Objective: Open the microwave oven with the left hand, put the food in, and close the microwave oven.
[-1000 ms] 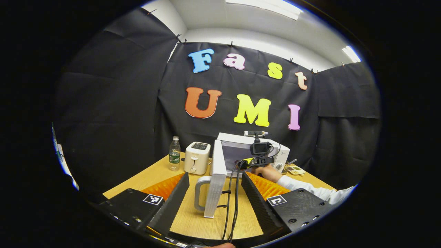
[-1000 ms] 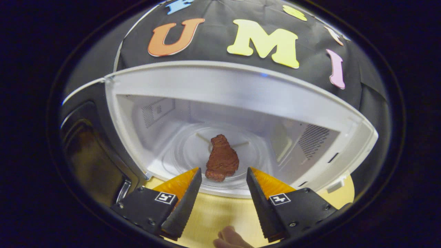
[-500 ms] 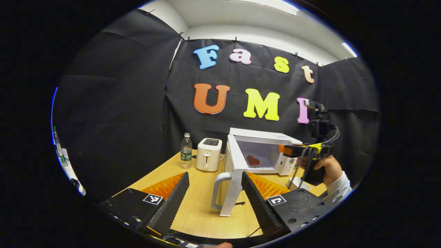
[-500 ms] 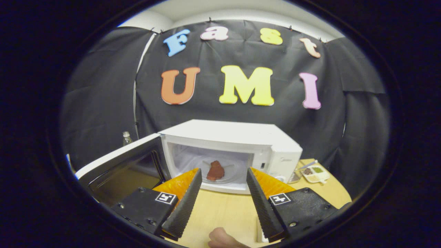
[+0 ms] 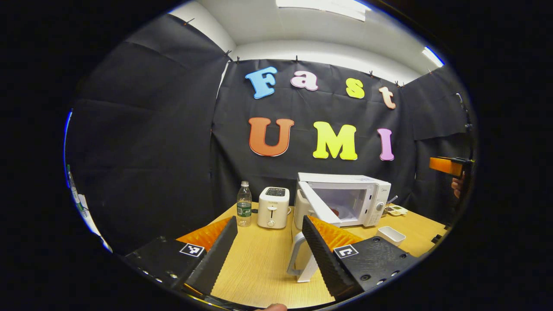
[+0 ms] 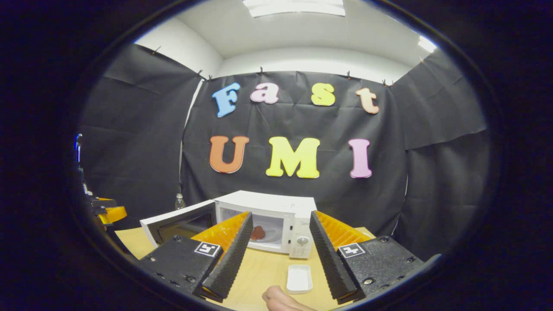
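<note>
On table (image 5: 255, 263), one microwave (image 5: 345, 198), one toaster (image 5: 273, 201)

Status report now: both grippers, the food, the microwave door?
Left gripper open, door handle between its fingers. Right gripper open, empty. Food inside microwave; door open. White dish on table, clear of door.

The open door (image 5: 317, 207) juts across the microwave (image 5: 345, 198) mouth.
</note>
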